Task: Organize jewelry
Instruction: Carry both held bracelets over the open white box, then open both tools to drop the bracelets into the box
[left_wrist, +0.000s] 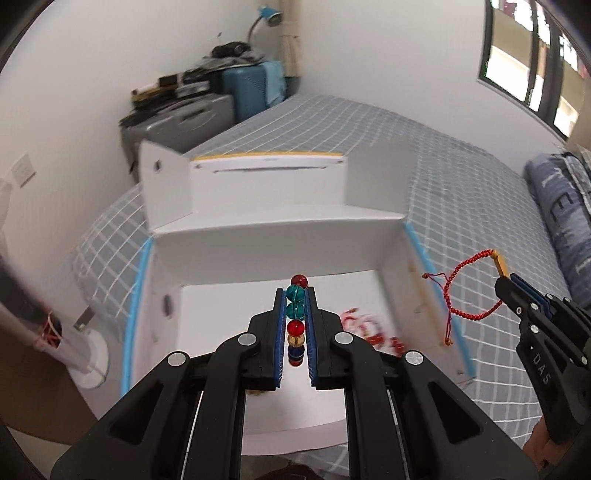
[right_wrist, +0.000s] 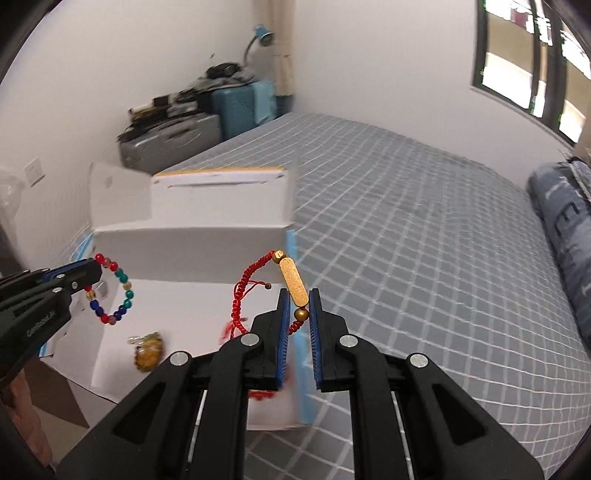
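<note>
My left gripper is shut on a bracelet of red, teal, amber and blue beads and holds it above the open white box. The same bracelet hangs from the left gripper in the right wrist view. My right gripper is shut on the gold bar of a red cord bracelet, just over the box's right wall. That bracelet also shows in the left wrist view, hanging from the right gripper. A yellow-amber trinket lies on the box floor.
The box sits on a bed with a grey checked sheet. A folded blue quilt lies at the right. Suitcases and clutter stand by the far wall. Red jewelry lies blurred on the box floor.
</note>
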